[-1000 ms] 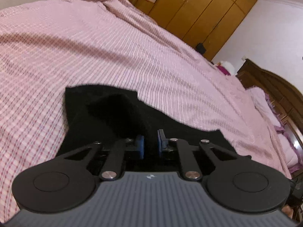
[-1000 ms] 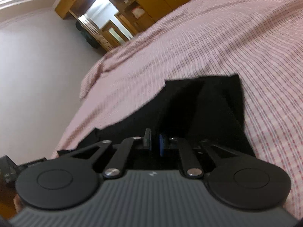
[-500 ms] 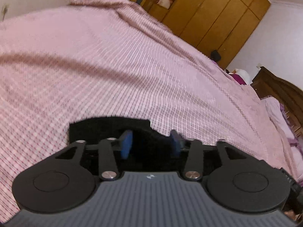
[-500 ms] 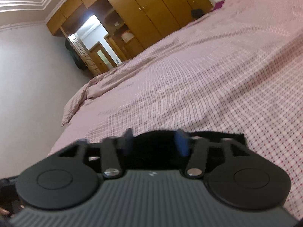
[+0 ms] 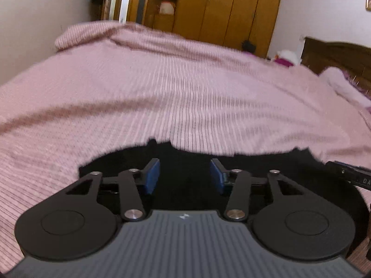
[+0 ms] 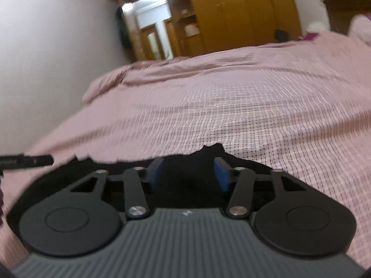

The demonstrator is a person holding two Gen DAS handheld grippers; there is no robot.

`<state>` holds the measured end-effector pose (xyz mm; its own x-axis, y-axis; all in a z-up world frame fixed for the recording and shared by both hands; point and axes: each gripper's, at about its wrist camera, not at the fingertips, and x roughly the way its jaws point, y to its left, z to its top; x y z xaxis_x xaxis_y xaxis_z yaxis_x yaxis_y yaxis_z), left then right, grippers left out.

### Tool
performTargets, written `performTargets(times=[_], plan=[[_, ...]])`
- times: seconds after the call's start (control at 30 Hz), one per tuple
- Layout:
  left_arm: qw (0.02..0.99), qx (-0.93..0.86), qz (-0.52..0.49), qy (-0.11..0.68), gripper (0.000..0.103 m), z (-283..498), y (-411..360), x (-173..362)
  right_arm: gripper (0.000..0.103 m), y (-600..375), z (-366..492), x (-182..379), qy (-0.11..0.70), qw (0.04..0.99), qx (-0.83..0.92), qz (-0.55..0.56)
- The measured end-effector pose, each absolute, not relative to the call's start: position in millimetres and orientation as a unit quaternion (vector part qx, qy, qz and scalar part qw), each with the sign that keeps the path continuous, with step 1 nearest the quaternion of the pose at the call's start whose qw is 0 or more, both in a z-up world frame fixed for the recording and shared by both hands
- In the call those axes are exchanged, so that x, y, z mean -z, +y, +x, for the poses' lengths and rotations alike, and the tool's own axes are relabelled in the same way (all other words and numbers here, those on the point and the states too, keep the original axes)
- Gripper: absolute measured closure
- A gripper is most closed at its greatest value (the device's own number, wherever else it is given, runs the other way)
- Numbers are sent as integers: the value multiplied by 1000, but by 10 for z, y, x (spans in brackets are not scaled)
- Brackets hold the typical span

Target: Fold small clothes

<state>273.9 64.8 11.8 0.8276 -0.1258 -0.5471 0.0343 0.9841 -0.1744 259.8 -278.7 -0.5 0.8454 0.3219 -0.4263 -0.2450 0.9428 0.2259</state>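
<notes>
A small black garment (image 5: 185, 159) lies flat on the pink checked bedspread (image 5: 185, 92), mostly hidden under both grippers. My left gripper (image 5: 184, 173) is open, its blue pads (image 5: 151, 176) apart just above the cloth and holding nothing. In the right wrist view the same black garment (image 6: 187, 162) lies below my right gripper (image 6: 188, 173), which is open and empty with blue pads (image 6: 221, 176) wide apart. The tip of the other gripper shows at each view's edge (image 5: 347, 173) (image 6: 25, 161).
The bedspread (image 6: 231, 104) stretches far ahead. Wooden wardrobes (image 5: 220, 9) and a doorway (image 6: 153, 27) stand beyond the bed. A dark wooden headboard (image 5: 336, 55) and pillow (image 5: 340, 81) are at the right. A white wall (image 6: 46, 46) runs along the left.
Both grippers were shut on the black garment a second ago; they have opened, let it go and tilted up, so the garment now lies low in view.
</notes>
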Motion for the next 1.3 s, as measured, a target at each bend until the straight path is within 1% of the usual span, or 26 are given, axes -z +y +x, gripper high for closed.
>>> performTargets(times=[0.13,0.2,0.27,0.57,0.67,0.7,0.73,0.8,0.83,0.9,1.0,1.3], plan=[[945,1,-71,318,50,2966,702,207,68,-2757,2818,209,270,954,-119,51],[947,1,-60,315,50,3027,720,321,69,-2833,2936,357,285,949,-115,64],[949,3,-46,313,50,3043,696,348,69,-2921,2978,432,282,947,-119,95],[946,3,-47,320,49,3042,665,293,67,-2965,2937,404,279,946,-126,108],[944,3,-50,327,47,2968,654,196,63,-3025,2858,328,275,944,-125,135],[943,4,-51,328,45,2924,658,155,59,-3041,2819,295,274,944,-119,142],[943,4,-54,329,44,2882,665,118,52,-3063,2752,249,271,944,-111,150],[942,3,-62,329,42,2779,685,40,44,-3116,2607,171,257,947,-106,163],[943,1,-66,327,41,2723,689,4,41,-3154,2515,126,249,948,-106,170],[943,-8,-66,326,36,2602,682,-62,40,-3229,2379,70,240,948,-101,182],[944,-14,-60,325,32,2421,648,-137,39,-3343,2191,34,234,947,-85,203],[937,-22,-61,343,24,1997,581,-213,39,-3580,1773,166,243,940,-47,235]])
